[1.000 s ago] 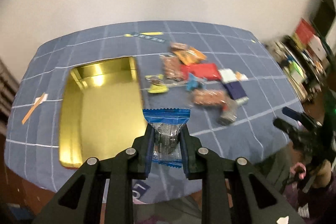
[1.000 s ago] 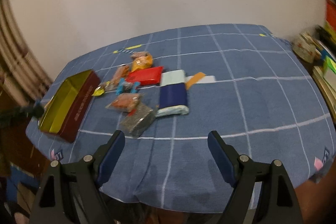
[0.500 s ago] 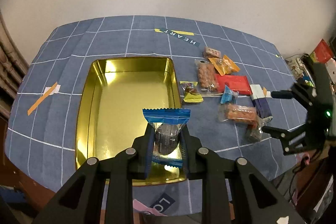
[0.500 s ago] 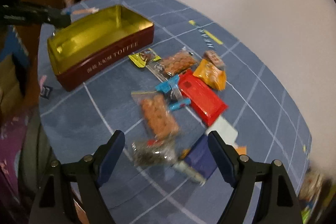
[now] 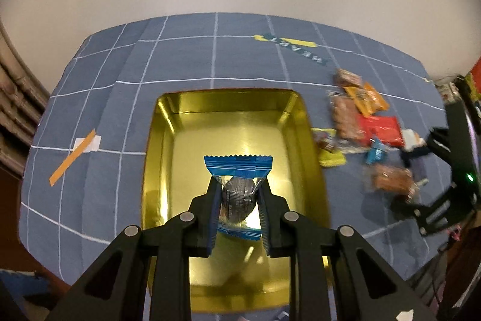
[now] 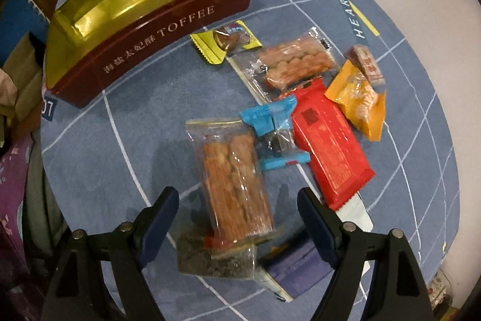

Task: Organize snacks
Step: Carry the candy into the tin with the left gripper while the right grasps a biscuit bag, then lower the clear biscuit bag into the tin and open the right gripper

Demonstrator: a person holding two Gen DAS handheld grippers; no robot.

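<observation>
My left gripper [image 5: 238, 188] is shut on a blue-and-clear snack packet [image 5: 239, 170] and holds it above the open gold tin [image 5: 231, 122]. The tin has dark red sides marked TOFFEE [image 6: 156, 29] and holds nothing. My right gripper [image 6: 237, 206] is open and hovers just above a clear packet of brown biscuits [image 6: 234, 179]. Around it lie a blue candy packet [image 6: 270, 134], a red packet [image 6: 327, 146], an orange packet [image 6: 357, 98] and a yellow packet [image 6: 222, 44]. The right gripper also shows in the left wrist view [image 5: 433, 194].
A blue grid tablecloth [image 5: 120, 98] covers the table. A dark granular packet [image 6: 213, 257] and a navy packet [image 6: 297, 270] lie under my right gripper. Orange tape [image 5: 72, 155] sits left of the tin. Clutter stands off the table's right edge.
My left gripper has carried the blue packet from beside the tin to over its middle. My right gripper has swung from a distance to close above the snack pile.
</observation>
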